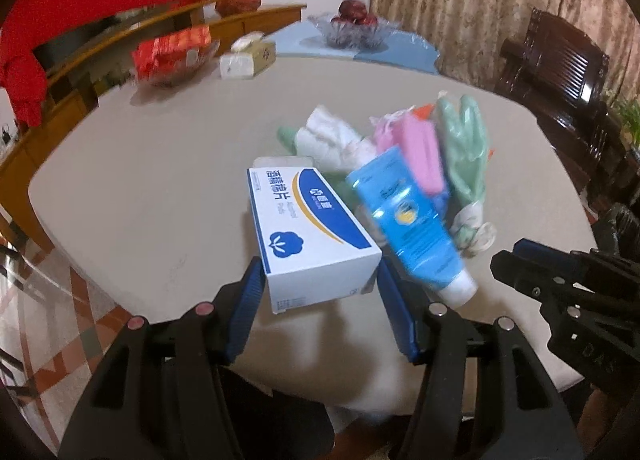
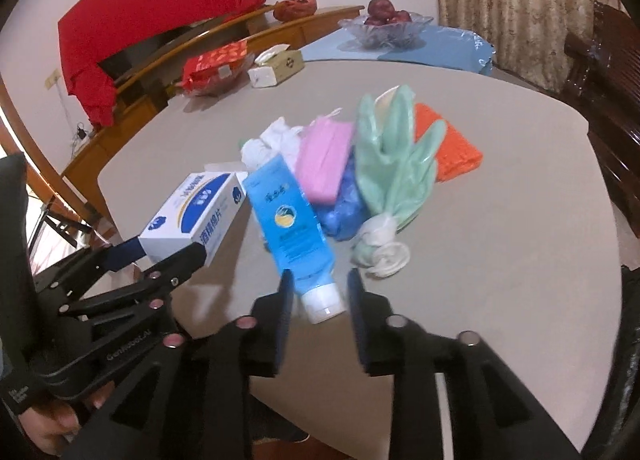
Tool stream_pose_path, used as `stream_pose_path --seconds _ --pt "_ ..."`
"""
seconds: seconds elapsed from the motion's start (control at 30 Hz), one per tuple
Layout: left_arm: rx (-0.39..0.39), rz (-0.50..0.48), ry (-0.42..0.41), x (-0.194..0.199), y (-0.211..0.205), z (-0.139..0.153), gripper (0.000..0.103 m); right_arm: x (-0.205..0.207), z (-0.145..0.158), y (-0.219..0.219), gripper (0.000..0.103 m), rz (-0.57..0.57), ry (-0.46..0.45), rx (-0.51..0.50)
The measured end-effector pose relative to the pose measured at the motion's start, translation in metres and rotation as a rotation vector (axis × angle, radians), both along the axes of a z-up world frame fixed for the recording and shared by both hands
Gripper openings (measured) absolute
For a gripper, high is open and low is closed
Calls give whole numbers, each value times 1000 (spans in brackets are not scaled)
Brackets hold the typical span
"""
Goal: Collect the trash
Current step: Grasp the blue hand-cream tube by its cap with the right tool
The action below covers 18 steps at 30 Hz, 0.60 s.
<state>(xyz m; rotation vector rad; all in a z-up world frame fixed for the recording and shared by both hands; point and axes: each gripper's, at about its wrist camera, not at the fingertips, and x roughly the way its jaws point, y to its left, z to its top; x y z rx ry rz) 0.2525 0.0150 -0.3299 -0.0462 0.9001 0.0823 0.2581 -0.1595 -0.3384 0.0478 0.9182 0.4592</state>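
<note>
A trash pile lies mid-table. A white-and-blue box (image 1: 312,236) sits between the fingers of my left gripper (image 1: 320,280), whose pads touch its sides; it also shows in the right wrist view (image 2: 196,212). A blue tube with a white cap (image 2: 296,236) lies with its cap end between the fingers of my right gripper (image 2: 320,292), which is open with gaps either side. The tube also shows in the left wrist view (image 1: 408,220). Behind lie a pink pack (image 2: 324,156), green gloves (image 2: 396,156), an orange cloth (image 2: 452,148), blue plastic (image 2: 344,204) and white tissue (image 2: 272,140).
The beige table (image 2: 500,240) has its near edge just under both grippers. At the far side stand a tissue box (image 2: 276,68), a bowl with a red packet (image 2: 216,64) and a glass fruit bowl (image 2: 384,26). A dark wooden chair (image 1: 560,72) stands right.
</note>
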Motion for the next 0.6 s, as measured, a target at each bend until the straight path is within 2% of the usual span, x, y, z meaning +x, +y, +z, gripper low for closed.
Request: stream_pose_path --seconds 0.17,0.3,0.5,0.57,0.6 --pt "-40 37 70 7 14 -23 56 4 -15 16 30 19 15 -20" --pt "-91 53 157 14 20 -46 55 9 -32 23 32 25 36 -48" --pt "-97 53 168 17 21 -48 55 16 -47 27 39 35 48 -99" --pt "-91 50 170 17 21 -48 55 18 -50 28 39 41 54 -105" --pt "-88 49 171 17 21 -48 55 19 -51 28 34 43 62 -104"
